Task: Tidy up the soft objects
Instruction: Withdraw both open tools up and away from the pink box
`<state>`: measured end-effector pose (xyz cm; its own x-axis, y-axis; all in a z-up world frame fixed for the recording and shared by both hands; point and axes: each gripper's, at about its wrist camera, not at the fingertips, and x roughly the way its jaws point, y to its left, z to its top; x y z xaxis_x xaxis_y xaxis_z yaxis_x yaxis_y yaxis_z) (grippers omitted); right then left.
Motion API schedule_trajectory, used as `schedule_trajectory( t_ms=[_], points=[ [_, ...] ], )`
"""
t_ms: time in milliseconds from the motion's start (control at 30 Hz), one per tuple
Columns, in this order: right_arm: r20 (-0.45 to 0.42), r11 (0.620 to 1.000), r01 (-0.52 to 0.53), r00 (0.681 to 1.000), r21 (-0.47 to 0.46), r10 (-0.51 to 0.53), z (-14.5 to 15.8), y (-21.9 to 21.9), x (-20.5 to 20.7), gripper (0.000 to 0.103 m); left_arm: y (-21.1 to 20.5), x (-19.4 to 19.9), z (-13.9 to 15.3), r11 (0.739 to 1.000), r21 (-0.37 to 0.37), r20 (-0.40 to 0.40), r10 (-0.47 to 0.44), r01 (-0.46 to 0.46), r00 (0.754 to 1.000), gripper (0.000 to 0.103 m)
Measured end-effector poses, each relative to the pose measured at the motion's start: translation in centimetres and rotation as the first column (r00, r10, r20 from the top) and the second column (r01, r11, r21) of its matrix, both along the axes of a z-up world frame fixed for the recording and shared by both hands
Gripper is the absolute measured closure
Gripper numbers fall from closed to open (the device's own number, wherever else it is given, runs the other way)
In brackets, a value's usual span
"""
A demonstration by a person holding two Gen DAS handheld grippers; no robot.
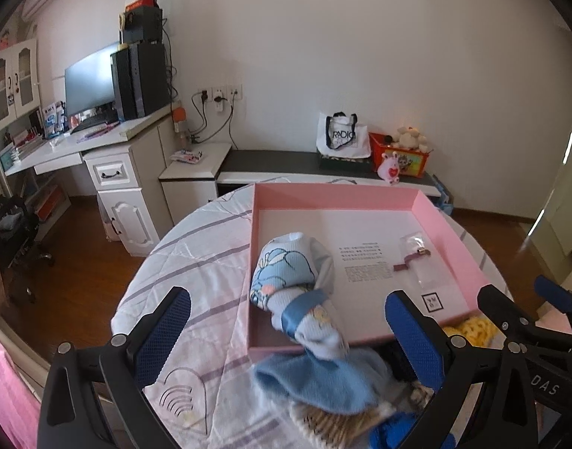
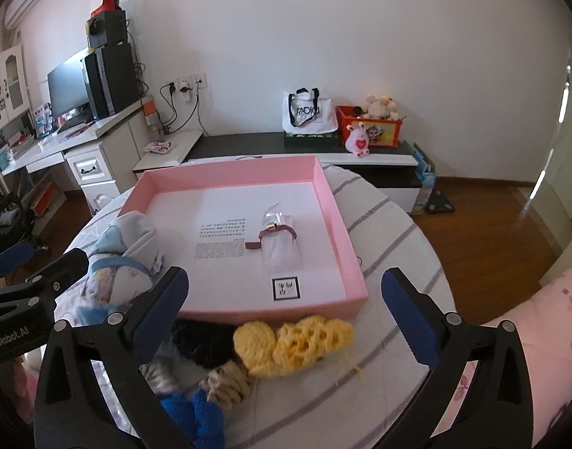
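A shallow pink box (image 1: 360, 194) lies on the quilted table. A rolled light-blue patterned garment (image 1: 286, 277) rests in its near left corner and drapes over the near wall onto a blue cloth (image 1: 316, 378). My left gripper (image 1: 288, 301) hovers open above this garment, and its pads do not touch it. My right gripper (image 2: 285, 280) stands open over the box's near wall with nothing between its fingers. Just in front of the box lies a pile of soft things: a yellow knit piece (image 2: 297, 344), a dark knit (image 2: 203, 340), a tan item (image 2: 230, 381) and a blue knit (image 2: 196, 415).
A clear bag with a mauve strap (image 2: 278, 239) lies on the box floor. The striped quilt (image 2: 398, 232) covers the round table. Behind stand a desk with a monitor (image 2: 67, 86) and a low bench with a tote bag (image 2: 308, 112). A pink sleeve (image 2: 540, 336) is at the right.
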<state>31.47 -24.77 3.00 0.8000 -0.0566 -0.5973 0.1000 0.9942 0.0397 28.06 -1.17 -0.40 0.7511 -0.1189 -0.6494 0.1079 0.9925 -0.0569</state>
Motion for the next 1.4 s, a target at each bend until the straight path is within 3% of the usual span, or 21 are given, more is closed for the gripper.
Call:
schedule_trajectory(
  t_ms=[233, 800, 1100, 1400],
  points=[
    [0.018, 1.000, -0.005, 1.000, -0.010, 0.005, 1.2, 0.8, -3.6, 0.000, 0.3, -5.5, 1.7, 1.000, 0.009, 0.043, 0.001, -0.002, 0.999, 0.000],
    [0.209, 0.999, -0.037, 0.977, -0.017, 0.040, 6.7, 1.8, -12.7, 0.000, 0.7, -17.1, 6.6, 1.000, 0.009, 0.196, 0.005, -0.007, 0.981, 0.000],
    [0.314, 0.998, -0.035, 0.948, -0.052, 0.049, 9.0, 2.5, -16.0, 0.000, 0.9, -22.0, 9.0, 1.000, 0.012, 0.316, 0.013, -0.018, 0.949, 0.000],
    [0.393, 0.996, 0.004, 0.919, -0.087, 0.031, 10.5, 2.9, -18.5, 0.000, 0.7, -24.7, 9.7, 1.000, 0.008, 0.387, 0.017, -0.022, 0.922, 0.000]
  ],
)
